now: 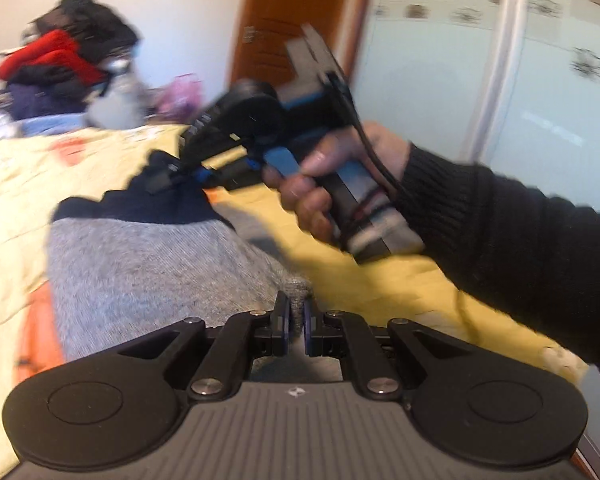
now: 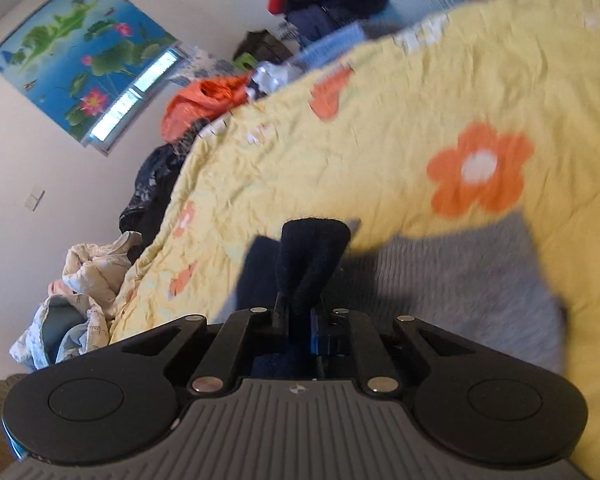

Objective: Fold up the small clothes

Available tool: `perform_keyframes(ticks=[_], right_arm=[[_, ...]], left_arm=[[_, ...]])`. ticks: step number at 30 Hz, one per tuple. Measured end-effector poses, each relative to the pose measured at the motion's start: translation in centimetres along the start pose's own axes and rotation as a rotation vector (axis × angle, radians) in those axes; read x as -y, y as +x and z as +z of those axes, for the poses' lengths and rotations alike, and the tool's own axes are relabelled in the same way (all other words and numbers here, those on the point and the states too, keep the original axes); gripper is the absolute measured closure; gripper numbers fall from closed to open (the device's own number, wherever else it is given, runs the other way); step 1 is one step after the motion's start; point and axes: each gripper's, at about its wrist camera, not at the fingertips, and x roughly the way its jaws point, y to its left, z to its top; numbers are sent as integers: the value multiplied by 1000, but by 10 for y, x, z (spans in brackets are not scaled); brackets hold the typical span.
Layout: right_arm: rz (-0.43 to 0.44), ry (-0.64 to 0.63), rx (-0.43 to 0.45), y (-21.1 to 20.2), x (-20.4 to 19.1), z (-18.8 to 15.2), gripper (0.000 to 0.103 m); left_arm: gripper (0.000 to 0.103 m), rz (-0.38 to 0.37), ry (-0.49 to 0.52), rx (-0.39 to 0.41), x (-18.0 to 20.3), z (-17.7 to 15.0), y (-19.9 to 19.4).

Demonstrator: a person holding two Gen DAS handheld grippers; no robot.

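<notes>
A small grey knit garment [image 1: 140, 264] with a dark navy band [image 1: 164, 204] is stretched over the yellow flowered quilt [image 1: 28, 184]. My left gripper [image 1: 296, 312] is shut on its near grey corner. My right gripper [image 1: 180, 172], held by a hand in a black sleeve, is shut on the navy end at the far side. In the right wrist view the right gripper [image 2: 298, 308] pinches a bunched navy fold [image 2: 312, 252], with the grey part [image 2: 460, 288] trailing to the right over the quilt [image 2: 380, 120].
A pile of red, black and blue clothes [image 1: 60, 64] stands at the far edge of the bed. A brown door [image 1: 300, 20] and pale wardrobe panels [image 1: 540, 80] are behind. Crumpled bedding [image 2: 80, 304] and an orange bag [image 2: 208, 104] lie beside the bed.
</notes>
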Motion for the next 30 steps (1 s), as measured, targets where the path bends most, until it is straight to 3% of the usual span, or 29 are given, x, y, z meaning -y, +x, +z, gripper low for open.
perform_keyframes(ticks=[4,8,10,12,14,15,17,18,19,21,23,24,27,29,30], right_arm=[[-114,-11,-4,-23,29,11,89],[-202,75,-30,-14,74,-14,88],[-204,140,-5,-11,86,-28,77],[-149,174,47,-23,84,-35,60],[-116,177,139,-44,79,-40,25],[-116,171,178,-52,78,-40,13],[-134,170,182,-57,83,-39,14],[-150,180,164,-54,89,-37,15],[-167,196,150,-50,94,-36,17],[-177,240,125,-41,104,-35,18],[-150,279,98,-30,108,-37,18],[-135,283,96,-25,107,-39,18],[-134,276,90,-15,102,-33,17],[-128,273,76,-10,98,-30,20],[-131,252,51,-5,94,-30,27]], left_arm=[[98,-97,-10,-64,16,-6,32],[98,-89,37,-180,29,-29,63],[98,-130,57,-184,29,-31,55],[97,-184,69,-132,22,-21,31],[95,-198,51,-63,7,-7,4],[90,-186,25,-21,-7,0,-9],[56,-113,-44,43,-38,11,-22],[10,-51,-94,63,-59,17,-21],[0,20,-156,84,-81,19,-18],[0,131,-305,68,-123,20,-3],[0,166,-457,12,-160,20,17],[0,157,-529,-8,-177,20,26],[0,33,-679,-78,-207,17,58],[18,-29,-771,-150,-222,12,78],[40,-25,-769,-148,-220,14,82]])
